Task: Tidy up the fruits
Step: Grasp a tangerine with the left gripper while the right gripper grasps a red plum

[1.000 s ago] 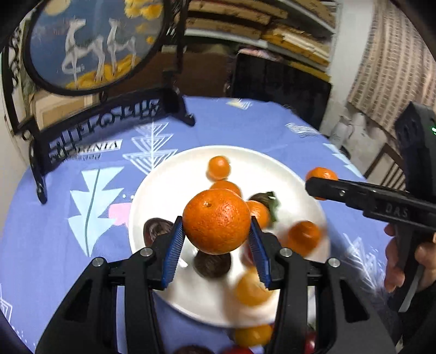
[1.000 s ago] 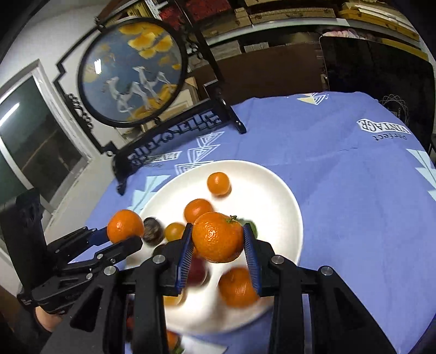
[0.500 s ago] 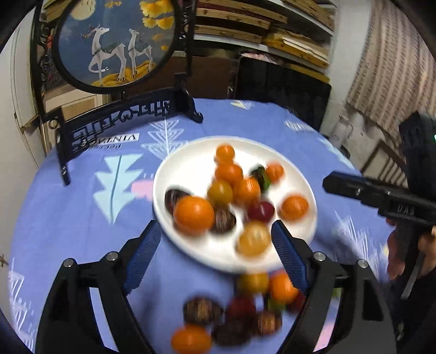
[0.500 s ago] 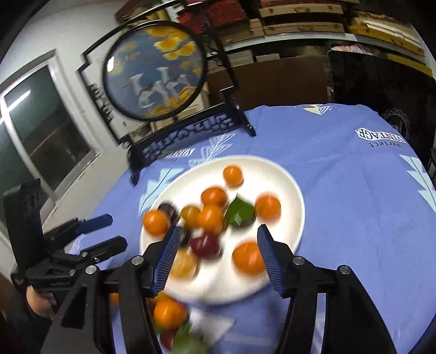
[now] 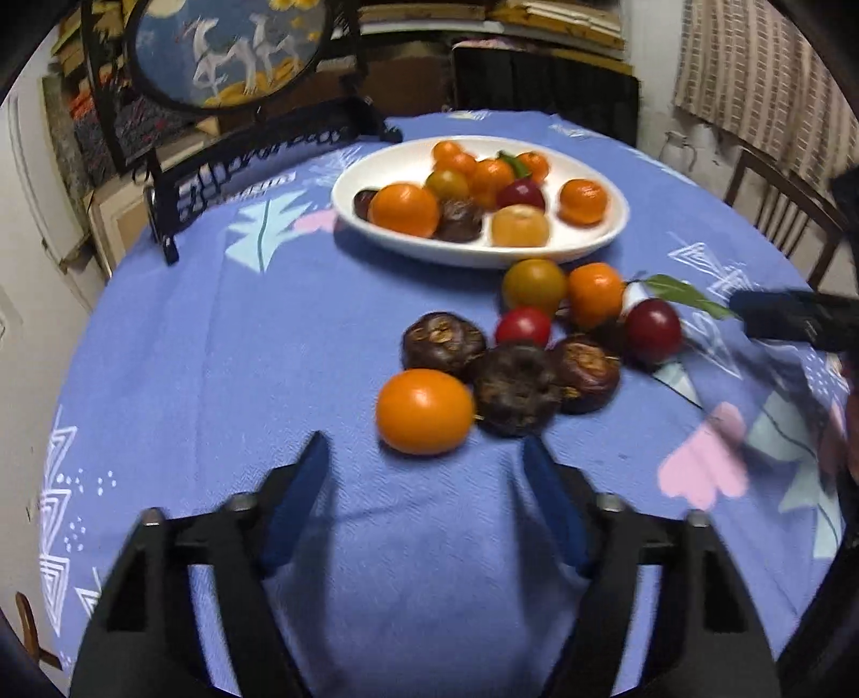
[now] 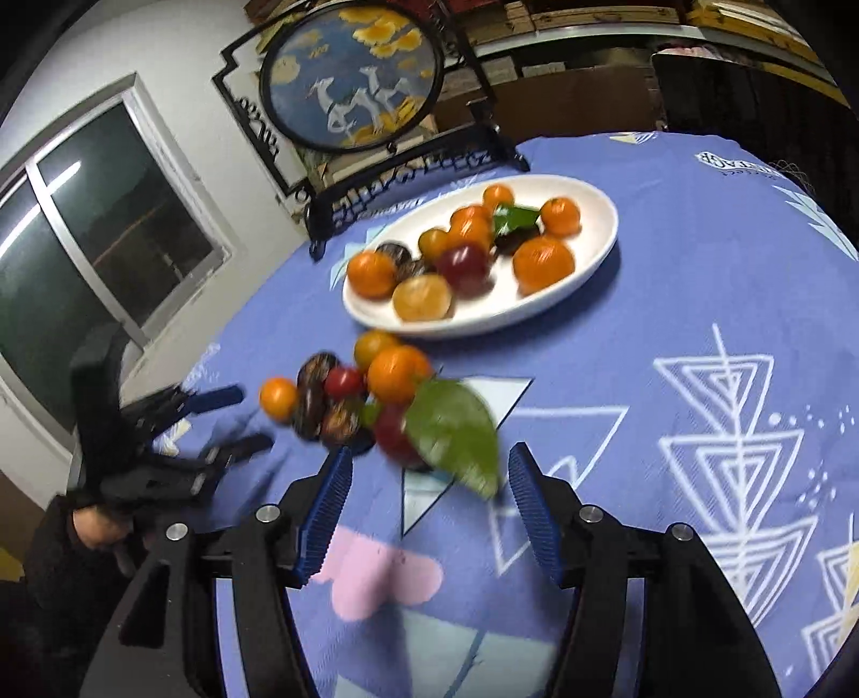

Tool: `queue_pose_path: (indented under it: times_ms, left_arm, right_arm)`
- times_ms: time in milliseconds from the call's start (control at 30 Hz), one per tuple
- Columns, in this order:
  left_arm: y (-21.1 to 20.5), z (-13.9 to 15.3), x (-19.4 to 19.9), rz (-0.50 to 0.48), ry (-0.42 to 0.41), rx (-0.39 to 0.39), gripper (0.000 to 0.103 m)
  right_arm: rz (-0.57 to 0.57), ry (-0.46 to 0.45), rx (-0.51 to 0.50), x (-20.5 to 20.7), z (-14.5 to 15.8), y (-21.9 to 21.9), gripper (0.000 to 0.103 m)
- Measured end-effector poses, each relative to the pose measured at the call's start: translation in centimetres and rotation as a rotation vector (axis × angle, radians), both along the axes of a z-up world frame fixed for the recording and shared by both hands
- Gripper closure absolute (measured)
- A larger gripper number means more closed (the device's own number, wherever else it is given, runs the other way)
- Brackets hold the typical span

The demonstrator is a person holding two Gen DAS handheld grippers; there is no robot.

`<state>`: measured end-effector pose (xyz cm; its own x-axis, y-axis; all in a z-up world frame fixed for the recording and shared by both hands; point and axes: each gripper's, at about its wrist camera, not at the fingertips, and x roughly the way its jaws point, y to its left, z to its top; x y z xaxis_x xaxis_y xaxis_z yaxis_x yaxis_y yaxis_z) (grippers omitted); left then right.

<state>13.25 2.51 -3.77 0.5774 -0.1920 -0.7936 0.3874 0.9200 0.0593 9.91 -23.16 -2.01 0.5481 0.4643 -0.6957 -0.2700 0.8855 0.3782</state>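
A white plate holds several oranges, a red plum and dark fruits. A loose pile lies on the blue cloth in front of it: an orange, dark passion fruits, a red plum and a green leaf. My left gripper is open and empty, just short of the near orange. My right gripper is open and empty, its jaws either side of the leaf's near end. Each gripper shows in the other's view.
A black-framed round deer screen stands behind the plate. The round table's edge curves near on the left. A wooden chair stands at the right. A window is on the left wall.
Both grippers let go of their oranges onto the plate, opened, and pulled back and down toward the loose pile.
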Motion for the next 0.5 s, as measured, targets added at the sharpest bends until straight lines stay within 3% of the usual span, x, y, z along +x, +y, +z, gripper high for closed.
queue_pose_path:
  times_ms: [33,300,333,400,500]
  left_arm:
    - [0.1,-0.3,0.6,0.014,0.007,0.001,0.047]
    - [-0.5,-1.0,2.8,0.022,0.049,-0.008,0.051]
    - [-0.5,-0.9,2.7,0.009,0.051,-0.032,0.064]
    - [-0.3,-0.4,2.5,0.009,0.022,-0.048,0.064]
    - [1.0,1.3,1.3,0.033,-0.074,-0.136,0.064]
  right_arm:
    - [0.004,0.000,-0.005,-0.2,0.0,0.2,0.042]
    - [0.021,0.004,-0.034,-1.1,-0.1,1.0,0.042]
    - [0.028,0.010,-0.044,-1.1,-0.2,1.3,0.042]
    - [0.047,0.021,-0.060,-1.1,-0.6,2.0,0.042]
    - [0.091,0.020,-0.118,-1.2,-1.0,3.7,0.042]
